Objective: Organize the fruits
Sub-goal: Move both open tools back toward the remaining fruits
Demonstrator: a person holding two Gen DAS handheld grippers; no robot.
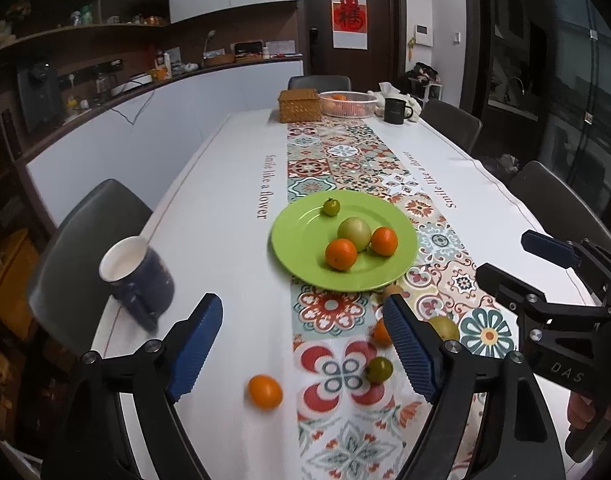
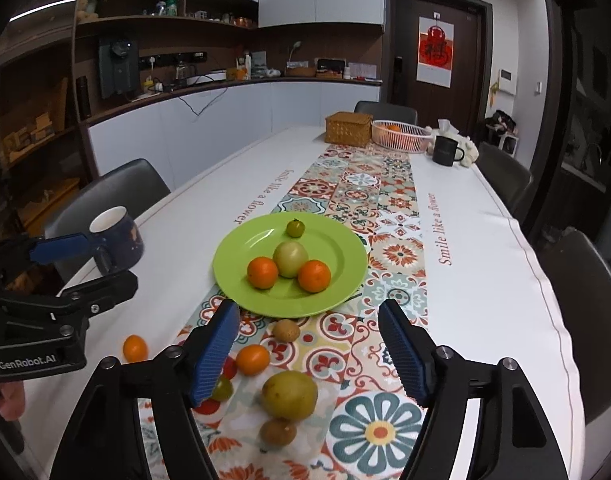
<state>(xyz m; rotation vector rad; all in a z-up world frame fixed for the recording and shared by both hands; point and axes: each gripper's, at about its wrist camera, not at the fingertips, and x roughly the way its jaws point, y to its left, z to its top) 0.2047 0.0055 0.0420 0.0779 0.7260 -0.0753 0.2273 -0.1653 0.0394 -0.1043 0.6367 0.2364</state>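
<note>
Both grippers were spread and held nothing: the left gripper [image 1: 305, 344] and the right gripper [image 2: 309, 352] hung above the counter [image 2: 485, 280]. The green plate [image 2: 345, 256] sat on the patterned runner [image 2: 361, 184] and carried two oranges [image 2: 263, 272], one pale green fruit [image 2: 290, 259] and one small green tomato [image 2: 295, 228]. Loose fruit lay on the runner nearer the grippers, including a yellow-green fruit [image 2: 290, 394] and an orange [image 2: 252, 359]. A dark mug [image 2: 117, 240] stood near the left edge.
</note>
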